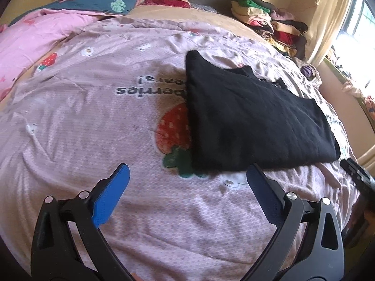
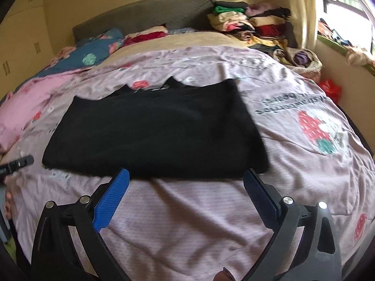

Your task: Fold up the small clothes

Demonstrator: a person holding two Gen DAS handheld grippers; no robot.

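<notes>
The left gripper (image 1: 187, 175) hovers over the pink strawberry-print bedspread (image 1: 105, 117) with its two blue-padded fingers (image 1: 110, 196) spread wide apart, gripping nothing and touching nothing; only bare cover shows between them. Its right fingertip sits just beside the near edge of the black garment (image 1: 253, 121), though contact cannot be told from this angle. The garment lies flat on the bedspread, folded into a rough rectangle, ahead and to the right of this gripper, partly covering a printed strawberry (image 1: 172, 131). At the far right edge of the left view a dark part of the right gripper (image 1: 358, 178) shows.

In the right wrist view, the right gripper (image 2: 186, 175) also has its fingers (image 2: 112, 199) held wide apart and empty. Both fingertips reach to the near hem of the black garment (image 2: 154, 131), which lies directly ahead, centred between them; whether the tips touch the cloth cannot be told. At the left edge a sliver of the left gripper (image 2: 16, 164) is seen. Beyond, by the headboard, stands a pile of folded clothes (image 2: 248, 23)
</notes>
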